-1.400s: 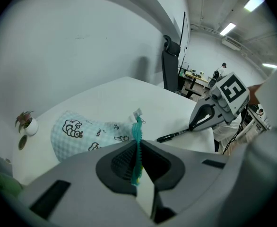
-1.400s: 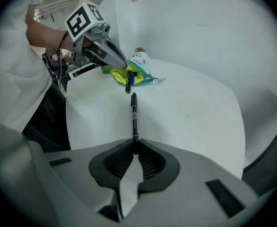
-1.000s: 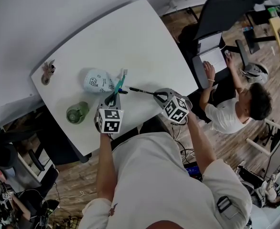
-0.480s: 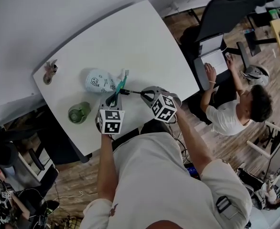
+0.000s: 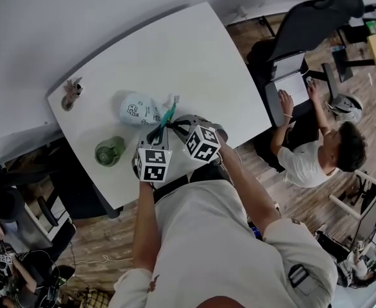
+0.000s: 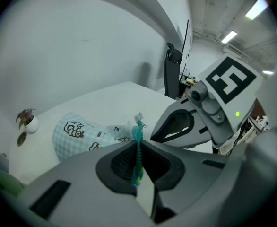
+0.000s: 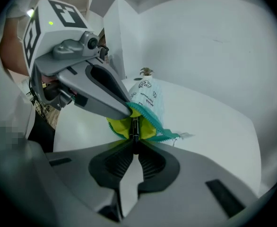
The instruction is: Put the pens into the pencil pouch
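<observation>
A pale blue checked pencil pouch (image 5: 138, 110) lies on the white table (image 5: 194, 63). My left gripper (image 5: 157, 133) is shut on its teal zipper edge (image 6: 138, 143) and holds the mouth up. In the right gripper view, my right gripper (image 7: 134, 143) is shut on a black pen (image 7: 134, 126). The pen's front end sits in the pouch's open mouth, against the yellow lining (image 7: 117, 126). The two grippers stand close side by side at the pouch's near end. How far in the pen reaches is hidden.
At the table's far left corner stands a small potted plant (image 5: 71, 94), and a green cup (image 5: 110, 151) is near the front edge. Right of the table a person (image 5: 316, 153) sits at a laptop (image 5: 290, 85), by a black office chair (image 5: 316, 18).
My right gripper has carried the pen leftward across the table to the pouch, and the pen's tip now sits in the opening. The left gripper has kept still on the zipper edge.
</observation>
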Motion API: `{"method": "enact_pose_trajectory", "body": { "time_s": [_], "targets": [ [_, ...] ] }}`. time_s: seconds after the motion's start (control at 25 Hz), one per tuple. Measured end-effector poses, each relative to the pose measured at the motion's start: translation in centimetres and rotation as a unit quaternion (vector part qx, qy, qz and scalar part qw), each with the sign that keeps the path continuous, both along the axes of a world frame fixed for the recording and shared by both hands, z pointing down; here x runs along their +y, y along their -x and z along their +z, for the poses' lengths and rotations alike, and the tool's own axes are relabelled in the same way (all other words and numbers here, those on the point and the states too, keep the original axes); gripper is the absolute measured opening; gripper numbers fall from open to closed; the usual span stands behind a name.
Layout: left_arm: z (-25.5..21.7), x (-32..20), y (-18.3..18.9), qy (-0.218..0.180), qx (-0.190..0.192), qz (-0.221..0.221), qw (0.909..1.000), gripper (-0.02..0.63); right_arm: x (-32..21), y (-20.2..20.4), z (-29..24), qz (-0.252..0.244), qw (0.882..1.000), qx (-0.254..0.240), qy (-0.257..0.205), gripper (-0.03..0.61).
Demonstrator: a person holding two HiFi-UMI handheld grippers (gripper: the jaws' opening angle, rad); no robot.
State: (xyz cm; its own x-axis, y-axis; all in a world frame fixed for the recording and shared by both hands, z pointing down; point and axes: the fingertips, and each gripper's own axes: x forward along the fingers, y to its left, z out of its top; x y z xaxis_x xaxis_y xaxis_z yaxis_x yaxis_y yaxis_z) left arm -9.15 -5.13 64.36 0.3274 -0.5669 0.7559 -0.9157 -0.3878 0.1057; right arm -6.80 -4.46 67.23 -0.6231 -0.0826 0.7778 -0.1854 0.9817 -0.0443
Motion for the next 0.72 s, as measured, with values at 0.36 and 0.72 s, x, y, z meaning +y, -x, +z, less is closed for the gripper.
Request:
{"method": "enact_pose_trajectory", "body": {
  "time_s": [0.36,0.72],
  "targets": [
    [0.2,-0.1,0.4,0.004,0.029,-0.017,0.9994,0.012,-0.9,3.6,0.4,0.019,0.999,-0.036,0.016,0.035],
    [1.8,0.4,0.6,0.013,0.026,-0.013,0.9995,0.015,-1.2,3.4,1.2,0.087,0.992,-0.079,0.037,0.08]
  ]
}}
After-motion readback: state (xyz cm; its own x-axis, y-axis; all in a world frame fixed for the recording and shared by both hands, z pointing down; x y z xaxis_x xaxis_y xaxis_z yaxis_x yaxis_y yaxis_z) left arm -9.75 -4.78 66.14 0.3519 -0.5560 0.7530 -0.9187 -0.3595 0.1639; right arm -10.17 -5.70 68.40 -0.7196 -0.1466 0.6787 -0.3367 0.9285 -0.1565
